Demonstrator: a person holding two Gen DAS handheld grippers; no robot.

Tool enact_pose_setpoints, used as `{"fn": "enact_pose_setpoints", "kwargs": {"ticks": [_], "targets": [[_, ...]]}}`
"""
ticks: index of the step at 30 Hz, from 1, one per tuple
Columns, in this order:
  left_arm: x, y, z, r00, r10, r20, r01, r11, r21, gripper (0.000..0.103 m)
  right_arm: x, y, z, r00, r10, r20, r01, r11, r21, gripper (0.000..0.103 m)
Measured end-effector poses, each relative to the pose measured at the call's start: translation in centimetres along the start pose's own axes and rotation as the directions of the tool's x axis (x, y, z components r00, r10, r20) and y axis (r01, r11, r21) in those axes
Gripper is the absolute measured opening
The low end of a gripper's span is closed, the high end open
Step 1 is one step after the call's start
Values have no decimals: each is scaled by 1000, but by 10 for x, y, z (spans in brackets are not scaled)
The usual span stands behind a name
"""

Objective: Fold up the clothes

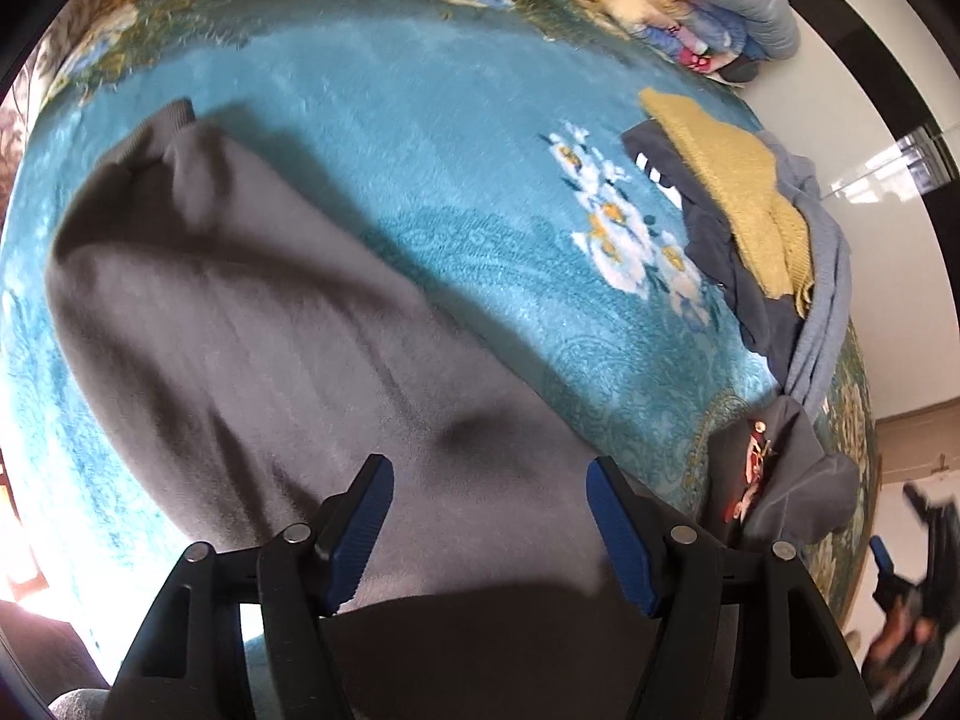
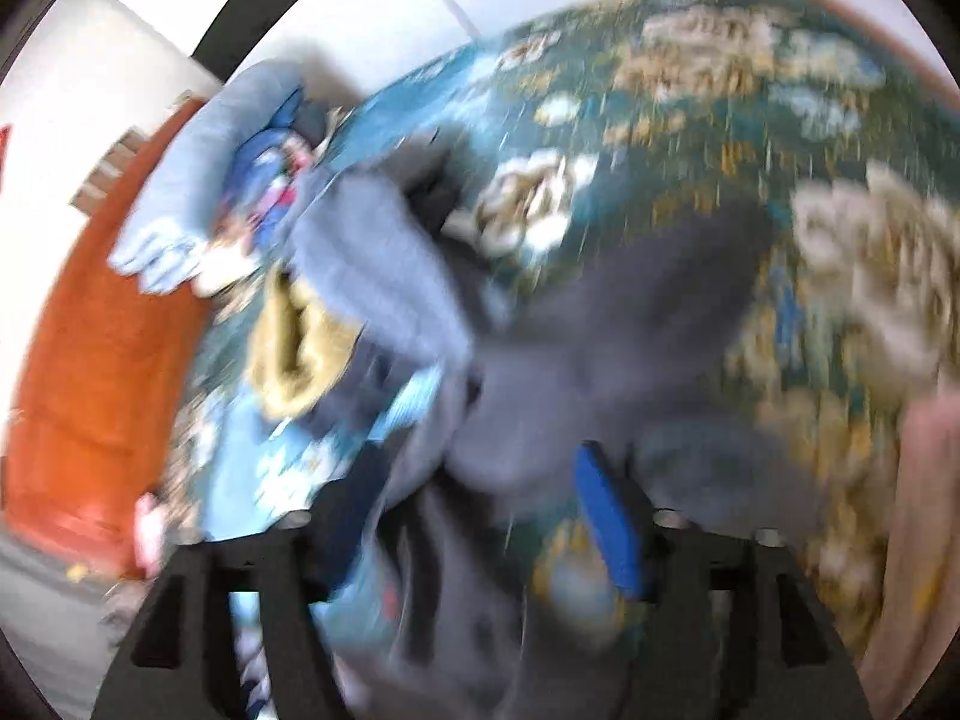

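A grey sweatshirt (image 1: 252, 324) lies spread on the teal flowered blanket (image 1: 456, 138), one ribbed cuff pointing to the far left. My left gripper (image 1: 489, 519) hovers over its near part, open, its blue pads (image 1: 363, 531) wide apart and clear of the cloth. In the left wrist view my right gripper (image 1: 900, 564) shows as a blur off the bed's right edge. The right wrist view is heavily blurred: my right gripper (image 2: 474, 510) stands open with one blue pad (image 2: 606, 519) visible. Grey cloth (image 2: 600, 348) lies in front and hides the other finger.
A heap of clothes sits on the right: a yellow knit (image 1: 738, 204), a dark garment (image 1: 714, 240) and a light blue one (image 1: 825, 300). A grey printed garment (image 1: 786, 480) lies at the bed's edge. Folded quilts (image 1: 690, 0) are stacked at the back. White floor (image 1: 870, 90) beyond.
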State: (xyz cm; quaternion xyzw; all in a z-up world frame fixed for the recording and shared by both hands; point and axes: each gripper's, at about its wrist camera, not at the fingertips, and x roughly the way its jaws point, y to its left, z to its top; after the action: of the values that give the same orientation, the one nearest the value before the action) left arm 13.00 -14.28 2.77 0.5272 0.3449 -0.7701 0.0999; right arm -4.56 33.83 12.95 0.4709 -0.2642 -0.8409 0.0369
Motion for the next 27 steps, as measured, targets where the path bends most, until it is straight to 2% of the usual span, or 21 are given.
{"fn": "enact_pose_setpoints", "kwargs": {"ticks": [3,9,13,17,18,20,21,22,23,27], "targets": [[11,-3,2,1000,0,-12,0,1000,0,71,31,0,31,995,-96,31,95,995,45,87],[31,-12,2,999,4,-53,-3,1000,24,71,75,-33,63,968,-251,-14,250,953,173,87],[37,-19,1,998,4,-64,-1,999,45,71,91,-51,73,959,-278,-59,284,934,216,87],[42,-19,2,997,3,-74,-1,999,33,71,92,-60,71,947,-308,-92,320,927,194,85],[43,-18,2,997,1,-77,2,1000,28,71,91,-62,70,945,-311,-101,325,925,197,81],[43,-18,2,997,-3,-80,5,1000,23,71,89,-68,67,942,-312,-125,333,917,220,56],[42,-18,2,997,-6,-81,8,1000,22,71,89,-71,66,938,-315,-142,341,911,230,47],[42,-18,2,997,-8,-81,10,1000,22,71,89,-74,64,939,-308,-154,338,910,241,28],[41,-18,2,997,-12,-81,13,1000,20,71,88,-76,62,941,-299,-160,332,910,250,14],[37,-14,2,997,-31,-72,31,1000,-5,71,64,-61,60,960,-266,-87,280,927,251,9]]}}
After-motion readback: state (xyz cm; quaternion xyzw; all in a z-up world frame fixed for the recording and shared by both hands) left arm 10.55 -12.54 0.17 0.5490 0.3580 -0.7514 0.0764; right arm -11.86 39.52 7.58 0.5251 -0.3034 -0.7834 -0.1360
